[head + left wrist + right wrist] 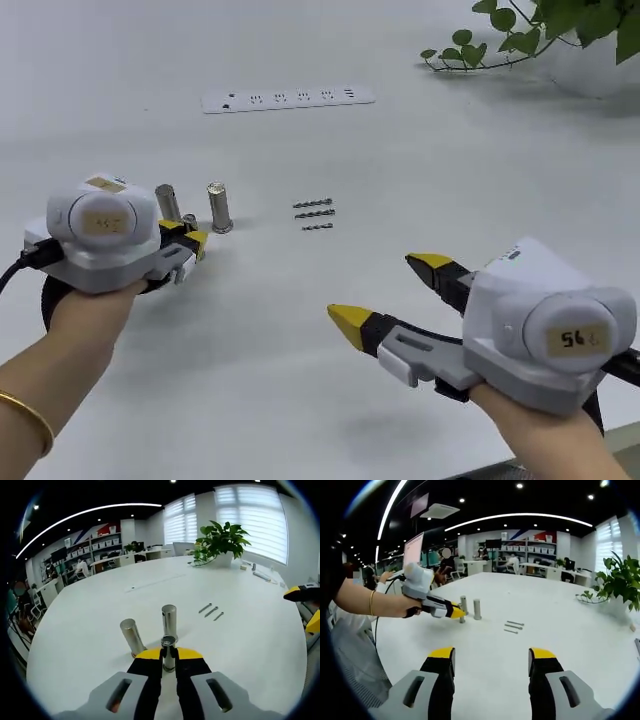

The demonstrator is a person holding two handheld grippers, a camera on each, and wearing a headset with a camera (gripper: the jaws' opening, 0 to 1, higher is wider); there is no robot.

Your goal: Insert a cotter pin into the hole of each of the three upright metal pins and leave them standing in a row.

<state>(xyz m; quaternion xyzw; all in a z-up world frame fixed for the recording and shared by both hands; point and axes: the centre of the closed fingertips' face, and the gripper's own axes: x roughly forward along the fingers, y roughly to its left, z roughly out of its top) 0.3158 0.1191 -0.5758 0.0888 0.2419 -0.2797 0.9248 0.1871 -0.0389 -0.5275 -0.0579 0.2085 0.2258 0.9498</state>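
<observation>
Three upright metal pins stand at the left of the white table. My left gripper (192, 243) (169, 656) is shut on the nearest metal pin (168, 651), which is mostly hidden behind the jaws in the head view. Two other metal pins (219, 207) (167, 203) stand just beyond it, also seen in the left gripper view (169, 621) (132, 635). Three cotter pins (314, 213) (211, 612) (513, 626) lie side by side to the right of them. My right gripper (385, 295) (492, 660) hovers open and empty over the table, nearer to me, well short of the cotter pins.
A white power strip (288, 98) lies at the far side of the table. A potted plant (540, 30) stands at the far right. In the right gripper view, the left gripper (447, 611) and the person's arm (370, 604) come in from the left.
</observation>
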